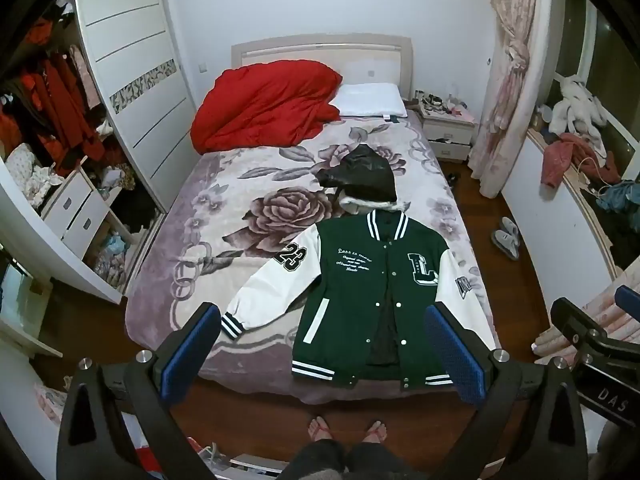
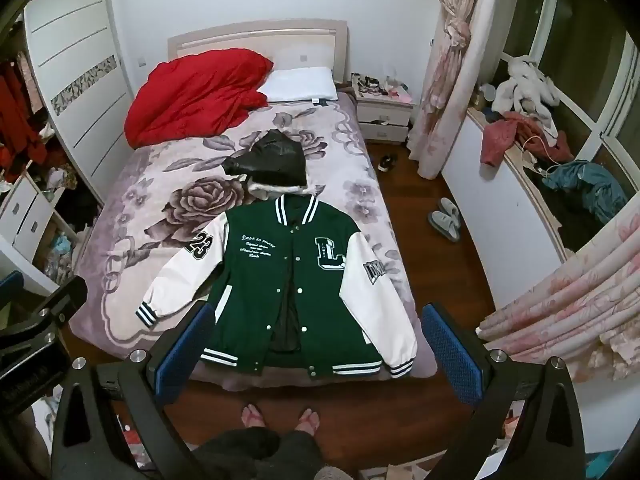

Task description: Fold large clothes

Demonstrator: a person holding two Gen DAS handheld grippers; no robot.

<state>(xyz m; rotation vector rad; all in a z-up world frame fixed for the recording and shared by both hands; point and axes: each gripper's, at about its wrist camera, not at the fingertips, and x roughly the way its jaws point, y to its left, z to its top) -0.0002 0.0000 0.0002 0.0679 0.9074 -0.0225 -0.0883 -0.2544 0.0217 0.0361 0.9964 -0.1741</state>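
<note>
I am hovering both grippers, left (image 1: 320, 354) and right (image 2: 316, 354), jaws released and empty, above the jacket (image 2: 288, 280) lying flat, front up, at the foot of the bed (image 2: 132, 216), likely needing a sleeve grasped first.

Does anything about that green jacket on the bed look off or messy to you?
Slightly. The green jacket lies flat on the bed, but only its upper snaps are closed; the front gapes near the hem, showing dark lining. A black garment sits bunched just above its collar.
</note>
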